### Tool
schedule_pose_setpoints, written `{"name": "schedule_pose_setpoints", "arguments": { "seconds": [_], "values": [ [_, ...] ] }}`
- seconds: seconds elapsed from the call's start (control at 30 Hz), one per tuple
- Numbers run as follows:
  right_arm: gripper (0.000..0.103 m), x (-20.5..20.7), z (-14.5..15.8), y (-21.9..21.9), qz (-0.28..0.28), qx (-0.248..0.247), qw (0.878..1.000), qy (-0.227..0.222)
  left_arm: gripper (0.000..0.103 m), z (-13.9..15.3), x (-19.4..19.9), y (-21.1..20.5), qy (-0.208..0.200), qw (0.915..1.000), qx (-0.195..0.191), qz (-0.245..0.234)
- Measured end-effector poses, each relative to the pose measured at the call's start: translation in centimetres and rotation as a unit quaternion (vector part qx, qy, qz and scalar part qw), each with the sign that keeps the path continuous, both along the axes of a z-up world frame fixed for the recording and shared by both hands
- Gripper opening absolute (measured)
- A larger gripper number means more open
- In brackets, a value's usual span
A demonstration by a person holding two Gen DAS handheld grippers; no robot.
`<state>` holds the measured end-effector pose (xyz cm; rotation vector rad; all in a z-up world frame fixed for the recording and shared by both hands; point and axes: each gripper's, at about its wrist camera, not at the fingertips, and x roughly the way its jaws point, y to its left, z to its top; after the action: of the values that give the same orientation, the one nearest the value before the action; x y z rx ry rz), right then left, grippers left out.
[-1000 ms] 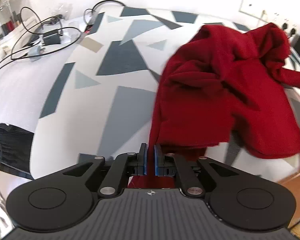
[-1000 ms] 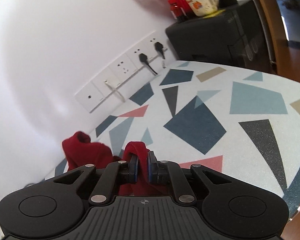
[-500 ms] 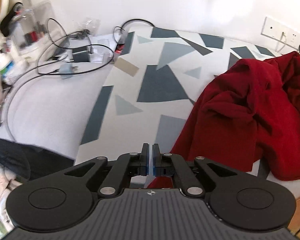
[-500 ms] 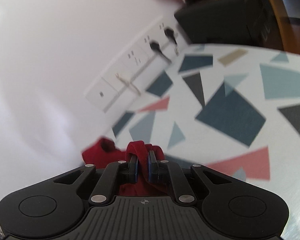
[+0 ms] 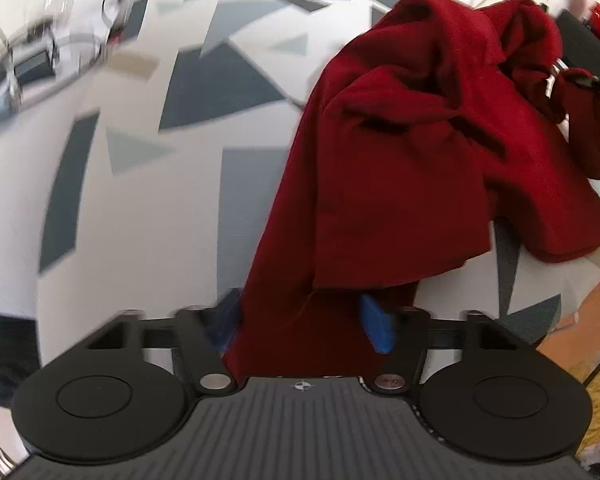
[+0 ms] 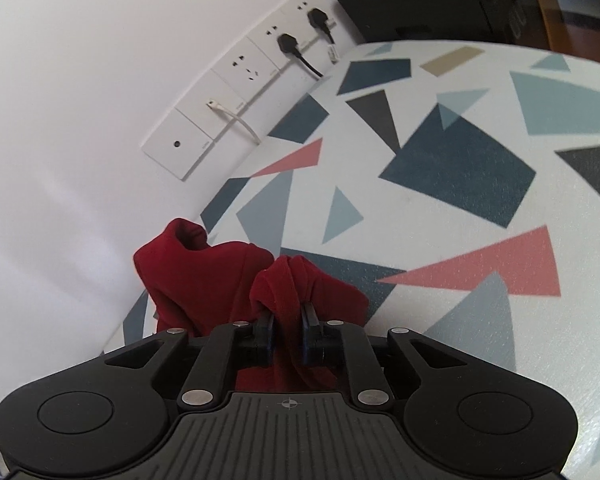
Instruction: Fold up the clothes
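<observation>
**Garment release at the near edge: left jaws opening, right jaws pinching**

Step in hand: laying out the dark red knit garment (image 5: 400, 184) on the white table cover printed with blue, grey, tan and coral triangles (image 5: 148, 208). The garment lies crumpled over the right half of the table, with one long strip running down to the near edge and the bulk heaped toward the far right corner beside the wall.

Left gripper (image 5: 300, 320): the jaws are opening and stand fairly wide. The red strip passes between the blue pads (image 5: 374, 326), but the pads do not press on it. The left-wrist view is motion-blurred, so contact at the left pad cannot be confirmed.

Right gripper (image 6: 287, 330): the jaws are narrow and pinch a bunched fold of the same cloth. The opening is easing slightly, yet fabric fills the gap and bulges above the fingertips.

Next move, as a judgement: the released hem should settle flat at the near edge. The right gripper then needs to draw its fold outward to spread the heap before any fold line can be set. Task progress is early; no neat fold is visible.

Materials and shapes:
- Garment: soft, matte, heavy-draping, deep creases, no stiff parts visible.
- Table cover: finely textured, flat, low sheen.
- White wall socket strip (image 6: 236, 80): rigid, with two black plugs (image 6: 290, 46) inserted, near the far edge.
</observation>
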<state>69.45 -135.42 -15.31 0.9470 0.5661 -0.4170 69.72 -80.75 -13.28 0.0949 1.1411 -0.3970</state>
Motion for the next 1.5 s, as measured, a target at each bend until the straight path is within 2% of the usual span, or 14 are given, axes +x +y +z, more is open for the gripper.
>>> {"name": "schedule_pose_setpoints", "arguments": {
  "seconds": [0.07,0.17,0.4,0.47,0.57,0.63,0.8,0.97,1.1,1.23,1.3,1.4,1.47,1.5],
  "values": [
    [0.013,0.0,-0.2,0.2,-0.003,-0.002,1.0,0.002,0.05,0.0,0.1,0.5,0.012,0.9998,-0.014,0.002],
    [0.013,0.1,-0.5,0.4,-0.006,0.0,1.0,0.001,0.052,0.0,-0.2,0.8,0.02,0.9997,-0.015,-0.008],
    [0.015,0.3,-1.6,0.7,-0.015,0.024,1.0,0.003,0.095,-0.7,-1.4,-2.7,0.016,0.9968,0.036,-0.069],
    [0.015,0.3,-1.5,0.9,-0.012,0.023,1.0,0.001,0.095,-0.9,-1.9,-3.6,-0.003,0.9959,0.036,-0.083],
    [0.015,0.2,-1.5,0.6,-0.017,0.034,0.999,-0.003,0.07,-0.4,-1.9,-3.8,-0.016,0.9963,0.033,-0.077],
    [0.015,0.1,-1.3,0.4,-0.019,0.031,0.999,-0.004,0.015,0.5,-1.5,-3.1,-0.025,0.9973,0.04,-0.056],
    [0.015,-0.1,-1.5,-0.1,-0.026,0.058,0.998,-0.012,0.014,1.2,-0.6,-0.2,-0.051,0.9929,0.102,0.034],
    [0.015,0.3,-1.8,1.1,-0.002,0.06,0.998,-0.015,0.014,4.3,0.2,2.5,-0.108,0.9785,0.13,0.119],
    [0.012,0.2,-2.0,1.1,-0.01,0.061,0.998,-0.011,0.013,9.7,1.6,3.8,-0.192,0.959,0.095,0.186],
    [0.009,0.5,-0.2,0.1,-0.036,0.045,0.998,-0.027,0.013,15.4,3.2,3.8,-0.285,0.9243,-0.017,0.254],
    [0.009,0.6,1.4,-0.6,-0.056,0.026,0.997,-0.05,0.014,17.1,5.1,2.5,-0.311,0.9152,-0.059,0.249],
    [0.009,0.8,2.7,-1.8,-0.081,-0.002,0.995,-0.063,0.015,16.3,7.8,-0.1,-0.307,0.9213,-0.072,0.227],
    [0.016,0.9,2.7,-2.6,-0.097,-0.015,0.994,-0.047,0.028,14.0,10.4,-2.1,-0.28,0.938,-0.049,0.199],
    [0.022,0.9,2.6,-2.9,-0.103,-0.014,0.994,-0.025,0.045,12.8,11.5,-3.5,-0.262,0.9469,-0.024,0.185]
  ]
}}
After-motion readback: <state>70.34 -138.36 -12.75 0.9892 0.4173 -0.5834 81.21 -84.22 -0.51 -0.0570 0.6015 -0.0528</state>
